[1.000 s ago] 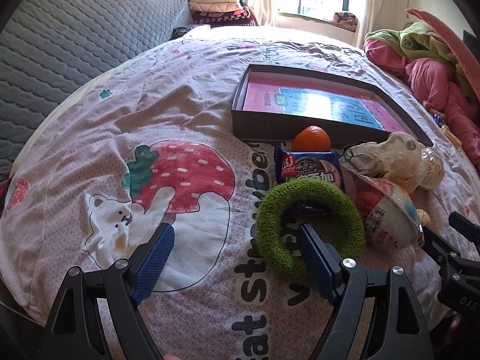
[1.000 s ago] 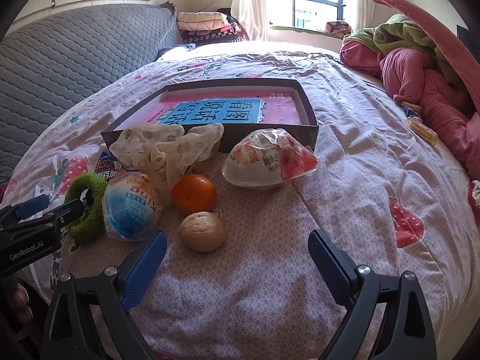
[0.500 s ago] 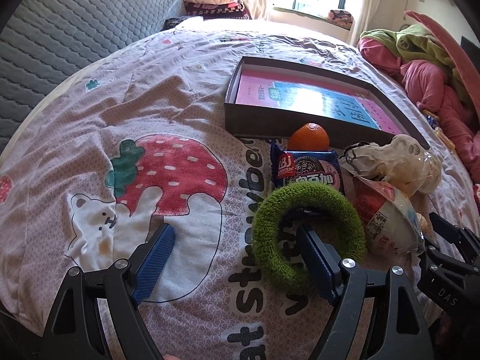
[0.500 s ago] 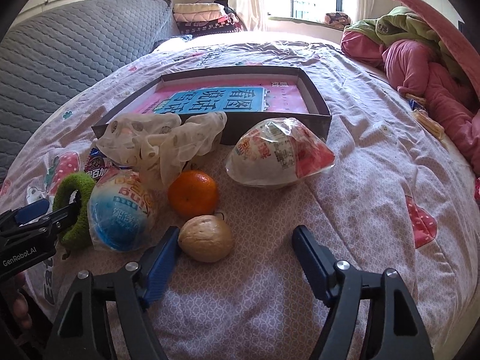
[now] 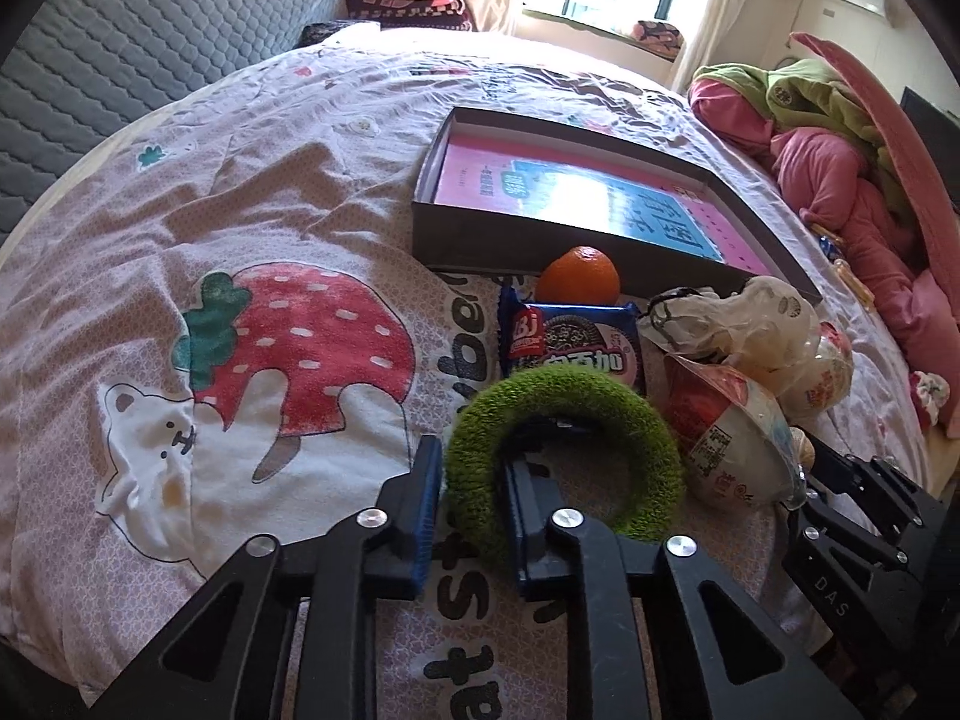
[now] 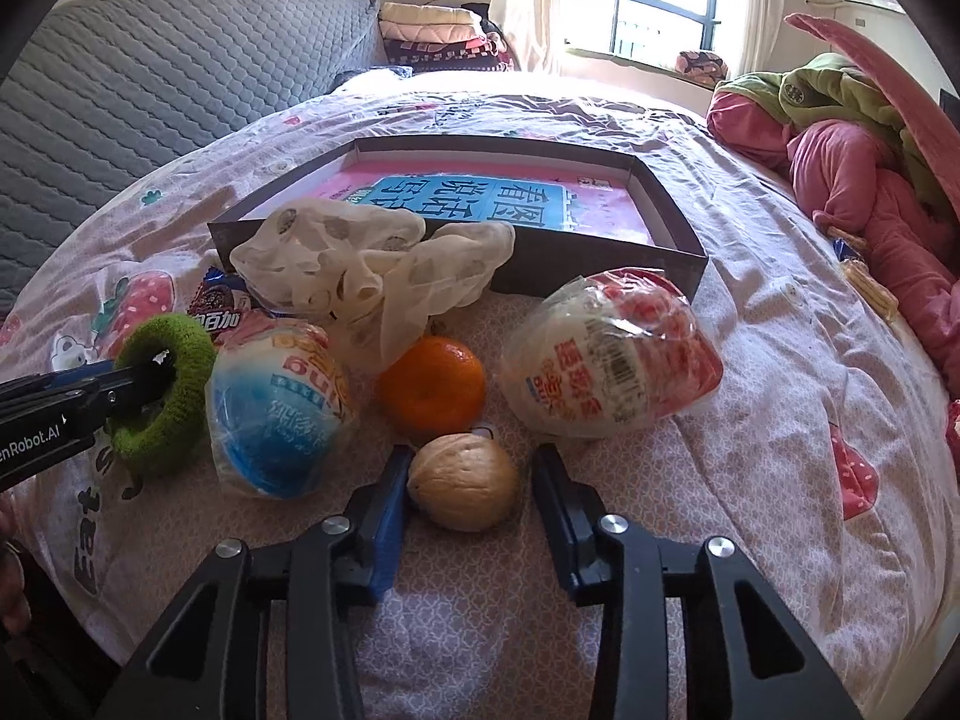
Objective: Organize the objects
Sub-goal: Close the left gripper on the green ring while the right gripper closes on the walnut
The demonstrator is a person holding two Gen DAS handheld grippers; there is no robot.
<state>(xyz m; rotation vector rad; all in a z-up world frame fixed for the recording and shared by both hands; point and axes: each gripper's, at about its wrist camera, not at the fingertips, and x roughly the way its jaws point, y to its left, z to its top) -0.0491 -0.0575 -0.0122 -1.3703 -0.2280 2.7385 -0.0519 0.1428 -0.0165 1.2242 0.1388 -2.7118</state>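
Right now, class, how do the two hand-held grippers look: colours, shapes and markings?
Each hand-held gripper (left, right) has black angular plastic arms with triangular cut-outs, silver screw heads and ribbed blue pads. White "GenRobot.AI" lettering marks the left; "DAS" marks the right.

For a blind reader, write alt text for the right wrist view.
The right claw is closing around a walnut on a strawberry-print bedspread, beside a mandarin and wrapped snacks. At left, the left claw grips a green scrunchie.
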